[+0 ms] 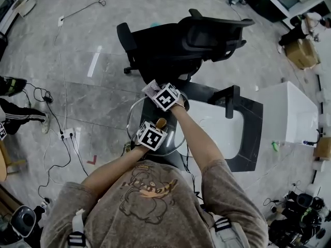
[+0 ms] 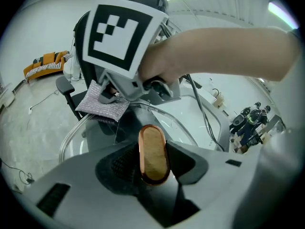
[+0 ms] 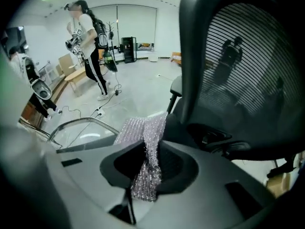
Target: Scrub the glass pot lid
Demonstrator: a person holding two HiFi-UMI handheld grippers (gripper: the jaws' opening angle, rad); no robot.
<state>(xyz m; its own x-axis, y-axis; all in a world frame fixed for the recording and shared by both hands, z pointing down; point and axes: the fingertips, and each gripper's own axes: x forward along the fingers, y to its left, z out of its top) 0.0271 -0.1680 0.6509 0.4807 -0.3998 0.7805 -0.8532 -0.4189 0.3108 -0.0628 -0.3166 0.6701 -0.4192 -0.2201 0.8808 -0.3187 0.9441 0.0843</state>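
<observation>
Left gripper (image 2: pixel 153 165) closed tight on the knob (image 2: pixel 153 151) of the lid (image 2: pixel 71 136), dark pads pressed to both sides of that upright oval, copper-edged with a pale wood face

Right gripper (image 3: pixel 150 168) closed as well, pinching a silvery cloth (image 3: pixel 145 142), one fold nipped between the pads, the rest spread out past the jaws

From the head view, both grippers close together just ahead of the chest, the right one farther out, marker cubes turned upward, a bare hand and forearm behind each

Lid held up by its knob alone, tilted, clear glass within a thin metal rim, lying between the two grippers and over the left end of the counter (image 1: pixel 251 138). Cloth at the lid's far edge, seemingly touching the glass in the left gripper view

Below and to the right, the dark counter with a white sink (image 1: pixel 222 133) sunk into it and a black tap (image 1: pixel 231 101) at its back. Just beyond the lid, a black chair (image 1: pixel 181 40), its mesh back filling much of the right gripper view

All round, a grey floor (image 1: pixel 103 87), cables (image 1: pixel 37 92) trailing at the left. Far across the room in the right gripper view, a person (image 3: pixel 88 37) standing
</observation>
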